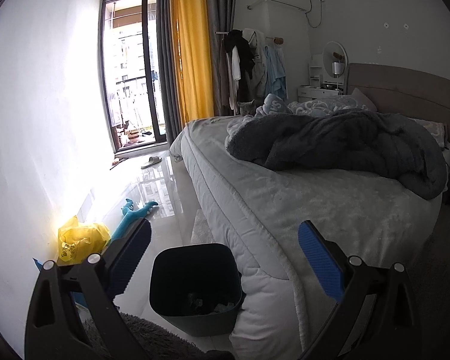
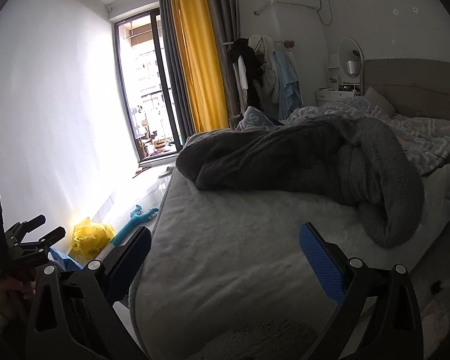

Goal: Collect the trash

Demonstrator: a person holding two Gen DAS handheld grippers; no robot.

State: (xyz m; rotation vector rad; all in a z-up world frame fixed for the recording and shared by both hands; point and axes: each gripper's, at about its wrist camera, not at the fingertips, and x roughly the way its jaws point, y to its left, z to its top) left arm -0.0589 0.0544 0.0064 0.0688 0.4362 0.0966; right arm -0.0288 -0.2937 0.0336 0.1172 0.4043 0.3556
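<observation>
A black trash bin (image 1: 196,288) stands on the floor against the bed's corner, with some scraps in its bottom. My left gripper (image 1: 223,249) is open and empty, held just above and behind the bin. A crumpled yellow plastic bag (image 1: 81,240) lies by the left wall; it also shows in the right wrist view (image 2: 90,238). My right gripper (image 2: 225,250) is open and empty, held over the near corner of the bed (image 2: 240,270). The left gripper's body (image 2: 18,249) shows at the right wrist view's left edge.
A blue plush toy (image 1: 135,213) and a blue bag (image 2: 64,259) lie on the glossy floor near the yellow bag. A dark grey blanket (image 1: 345,147) is heaped on the bed. A slipper (image 1: 151,161) lies near the balcony door. A shaggy grey rug (image 1: 147,339) is underfoot.
</observation>
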